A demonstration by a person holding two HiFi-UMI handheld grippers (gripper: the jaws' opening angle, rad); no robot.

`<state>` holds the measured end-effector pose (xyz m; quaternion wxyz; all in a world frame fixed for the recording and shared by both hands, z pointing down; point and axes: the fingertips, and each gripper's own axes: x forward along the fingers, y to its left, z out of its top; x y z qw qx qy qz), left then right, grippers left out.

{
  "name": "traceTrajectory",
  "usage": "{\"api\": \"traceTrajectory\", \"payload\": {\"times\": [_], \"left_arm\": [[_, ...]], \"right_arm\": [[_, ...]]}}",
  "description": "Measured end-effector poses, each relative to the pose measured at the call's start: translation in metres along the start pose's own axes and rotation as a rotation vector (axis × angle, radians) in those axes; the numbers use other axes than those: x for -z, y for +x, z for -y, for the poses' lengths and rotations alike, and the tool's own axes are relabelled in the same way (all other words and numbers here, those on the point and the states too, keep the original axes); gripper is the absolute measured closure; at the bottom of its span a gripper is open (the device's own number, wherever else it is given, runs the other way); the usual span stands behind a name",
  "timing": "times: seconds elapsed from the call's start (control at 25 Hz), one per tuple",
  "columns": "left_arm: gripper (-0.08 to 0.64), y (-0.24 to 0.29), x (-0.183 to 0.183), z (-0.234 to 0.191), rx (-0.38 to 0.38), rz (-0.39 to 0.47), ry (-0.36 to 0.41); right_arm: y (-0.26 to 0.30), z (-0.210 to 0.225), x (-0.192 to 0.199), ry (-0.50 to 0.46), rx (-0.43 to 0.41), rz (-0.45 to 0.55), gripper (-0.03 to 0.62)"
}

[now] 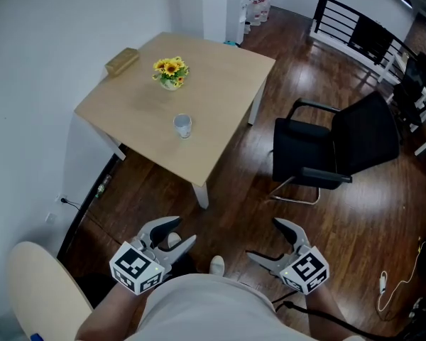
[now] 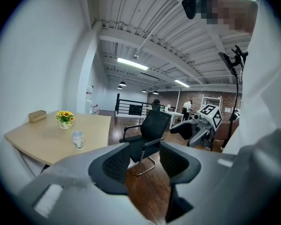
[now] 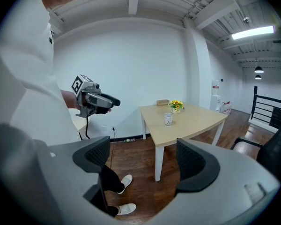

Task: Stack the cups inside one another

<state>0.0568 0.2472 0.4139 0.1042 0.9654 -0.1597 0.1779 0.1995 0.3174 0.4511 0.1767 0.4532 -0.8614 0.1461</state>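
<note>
At my waist, left gripper (image 1: pixel 184 231): jaws apart and empty, with only floor (image 1: pixel 234 183) and the black chair (image 1: pixel 341 144) showing beyond them.
At my waist, right gripper (image 1: pixel 264 239): jaws spread as well, gripping nothing, just floorboards and the table leg beyond.
Cup (image 1: pixel 182 125): upright near the middle of the table (image 1: pixel 224 77), well apart from both grippers. I make out one cup shape and can't tell whether others sit nested in it.
Step in hand: I judge this fits either cups waiting to be gathered or a nested stack that I am standing back from. The pictures don't settle which.
Next move: any reach to the cup would need me closer, since it is out of range from here.
Edges: the cup sits clear of every table rim. The flowers (image 1: pixel 171 72) and the box (image 1: pixel 122 60) lie beyond it, toward the wall.
Open room: bare floor runs up to the table's near corner. The black chair stands to my right and a pale rounded seat back (image 1: pixel 35 290) is close on my left.
</note>
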Motion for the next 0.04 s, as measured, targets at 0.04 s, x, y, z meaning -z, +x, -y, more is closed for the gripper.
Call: {"api": "traceTrajectory", "payload": {"times": [0.04], "left_arm": [[0.348,0.0016,-0.0018,0.0002,0.003,0.003,0.002]], "right_arm": [[-0.0001,0.0005,0.0003,-0.001,0.001,0.001,0.155]]}}
